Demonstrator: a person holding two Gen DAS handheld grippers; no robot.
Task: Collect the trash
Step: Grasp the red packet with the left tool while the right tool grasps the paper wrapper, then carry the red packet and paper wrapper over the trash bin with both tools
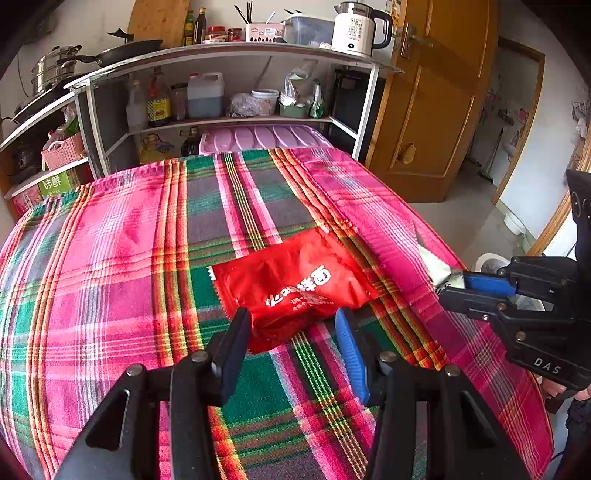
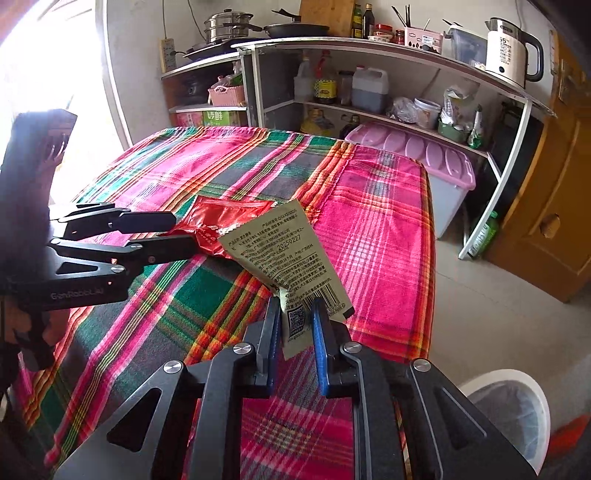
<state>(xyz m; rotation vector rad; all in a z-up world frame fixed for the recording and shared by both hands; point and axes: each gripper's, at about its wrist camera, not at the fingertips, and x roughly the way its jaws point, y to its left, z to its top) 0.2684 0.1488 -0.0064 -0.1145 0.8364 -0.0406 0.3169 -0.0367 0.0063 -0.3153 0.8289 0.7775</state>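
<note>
A red snack wrapper [image 1: 291,284] lies on the plaid tablecloth [image 1: 110,258]. My left gripper [image 1: 291,325] is open, its jaws on either side of the wrapper's near edge. The wrapper also shows in the right wrist view [image 2: 218,218], with the left gripper [image 2: 181,234] around it. My right gripper [image 2: 295,314] is shut on a pale green sachet [image 2: 284,251] with printed text and holds it above the table's right side. In the left wrist view the right gripper [image 1: 452,286] and the sachet [image 1: 437,267] are at the table's right edge.
A white trash bin [image 2: 517,410] with a clear liner stands on the floor at the table's right. Behind the table are a shelf unit [image 1: 229,74] with bottles, pots and a kettle [image 1: 360,29], a pink-lidded storage box [image 2: 424,155], and a wooden door [image 1: 436,110].
</note>
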